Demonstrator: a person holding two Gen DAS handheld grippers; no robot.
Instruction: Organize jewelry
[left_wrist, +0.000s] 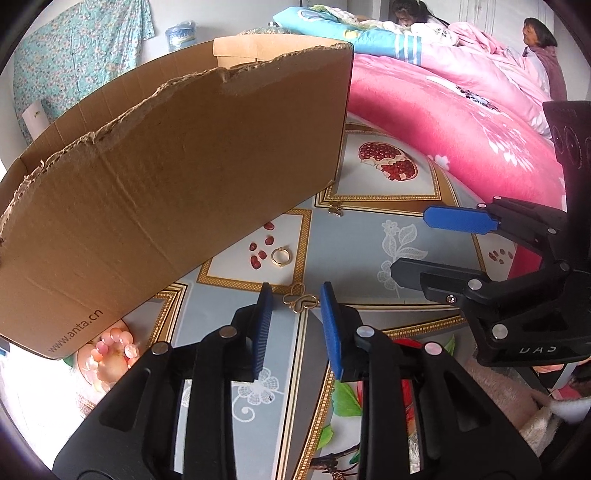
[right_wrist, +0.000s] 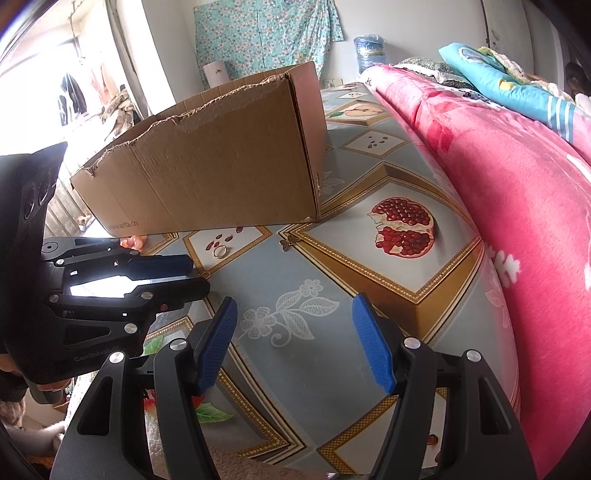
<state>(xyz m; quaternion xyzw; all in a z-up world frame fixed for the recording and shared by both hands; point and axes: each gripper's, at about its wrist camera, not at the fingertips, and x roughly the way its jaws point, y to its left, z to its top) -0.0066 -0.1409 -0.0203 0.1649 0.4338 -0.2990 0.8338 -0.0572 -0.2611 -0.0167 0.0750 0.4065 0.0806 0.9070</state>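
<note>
The left wrist view is dominated by a brown cardboard box with a torn upper edge (left_wrist: 177, 177), which stands on a desk under a grey-blue oilcloth printed with pomegranates and gold frames (left_wrist: 369, 236); a pink floral quilt (left_wrist: 461, 129) lies heaped along the far side. Tucked against the box's near corner is a bracelet of peach-pink round beads (left_wrist: 110, 350).

Smaller still come the loose pieces. A plain gold ring (left_wrist: 281, 256) lies flat on the cloth just in front of the box. Nearer the camera, a gold openwork clasp of looped wire (left_wrist: 300, 300) lies beyond the tips of the left gripper (left_wrist: 295, 325), whose jaws stand narrow with nothing between the blue pads. A tiny gold butterfly-shaped charm (left_wrist: 336, 209) sits near the box's right corner.

The right gripper (right_wrist: 293, 341) hovers over bare cloth, its jaws wide and empty, well apart from every piece.

The step in hand looks like picking up the clasp for the box. To do it well, bring the left pads down on either side of the wire loops, flush to the cloth, then close gently; thin flat metal will likely skid if pinched from above at a slant.
</note>
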